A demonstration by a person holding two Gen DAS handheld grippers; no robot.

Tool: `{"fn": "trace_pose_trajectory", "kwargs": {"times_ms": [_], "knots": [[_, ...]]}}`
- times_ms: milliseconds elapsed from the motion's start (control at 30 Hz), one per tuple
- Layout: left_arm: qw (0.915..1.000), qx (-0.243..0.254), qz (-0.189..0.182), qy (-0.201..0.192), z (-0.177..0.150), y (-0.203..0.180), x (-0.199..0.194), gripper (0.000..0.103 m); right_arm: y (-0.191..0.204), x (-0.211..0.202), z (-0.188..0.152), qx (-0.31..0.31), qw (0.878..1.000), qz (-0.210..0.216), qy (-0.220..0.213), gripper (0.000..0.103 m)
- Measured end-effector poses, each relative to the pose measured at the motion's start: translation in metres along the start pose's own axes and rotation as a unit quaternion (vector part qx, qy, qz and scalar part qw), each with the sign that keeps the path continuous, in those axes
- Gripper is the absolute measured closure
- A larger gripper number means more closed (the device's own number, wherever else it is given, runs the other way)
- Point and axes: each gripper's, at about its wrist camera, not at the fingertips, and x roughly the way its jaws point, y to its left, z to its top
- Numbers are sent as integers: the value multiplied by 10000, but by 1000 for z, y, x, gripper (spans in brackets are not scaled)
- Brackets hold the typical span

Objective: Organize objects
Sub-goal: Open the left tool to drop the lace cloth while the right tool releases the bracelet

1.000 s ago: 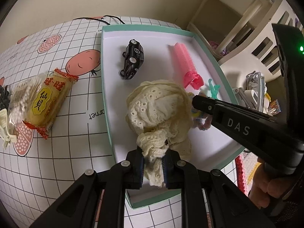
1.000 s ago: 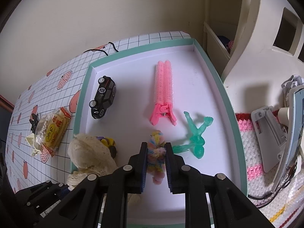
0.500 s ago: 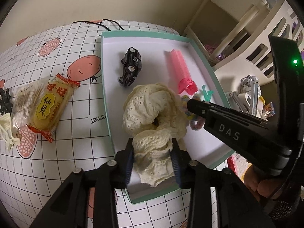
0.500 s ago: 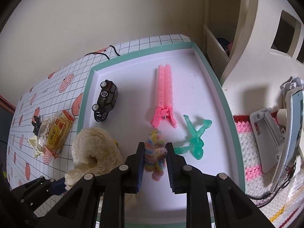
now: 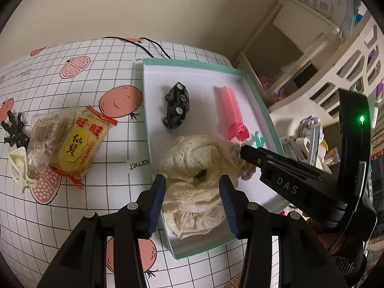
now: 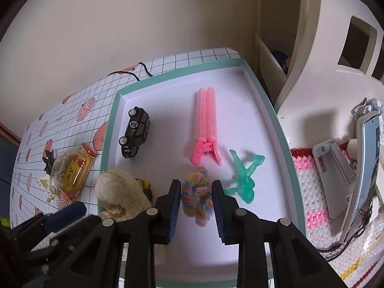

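A cream lace scrunchie (image 5: 194, 168) lies in the near left corner of the teal-rimmed white tray (image 5: 146, 120). My left gripper (image 5: 193, 199) stands open around its near end. A pastel rainbow scrunchie (image 6: 196, 199) rests on the tray floor between the spread fingers of my open right gripper (image 6: 196, 205). Also in the tray are a black toy car (image 6: 135, 132), a pink hair roller clip (image 6: 206, 124) and a green plastic figure (image 6: 246, 175). From the left wrist view, a finger (image 5: 264, 160) of the right gripper hides most of the rainbow scrunchie.
On the checked tablecloth left of the tray lie a yellow snack packet (image 5: 79, 144), a clear bag of white bits (image 5: 45, 139), a black hair claw (image 5: 14, 129) and a cream clip (image 5: 19, 168). White shelving (image 6: 336, 48) and a crocheted mat (image 6: 309, 192) stand to the right.
Both grippers have opened. The left one let go of the cream scrunchie and the right one let go of the rainbow scrunchie; both now lie in the tray. Both grippers drew back slightly.
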Motion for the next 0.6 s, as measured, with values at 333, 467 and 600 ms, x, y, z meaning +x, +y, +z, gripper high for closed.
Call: {"fn": "trace_pose_trajectory", "kwargs": {"times_ms": [333, 467, 600], "knots": [[9978, -164, 266, -578, 10, 23, -20, 46, 2, -7, 2, 7, 9999, 49, -120, 64], [9964, -382, 379, -651, 11, 38, -21, 40, 5, -10, 3, -22, 9998, 71, -167, 60], [9945, -530, 561, -706, 12, 52, -22, 34, 7, -13, 3, -29, 9997, 91, -241, 54]]}}
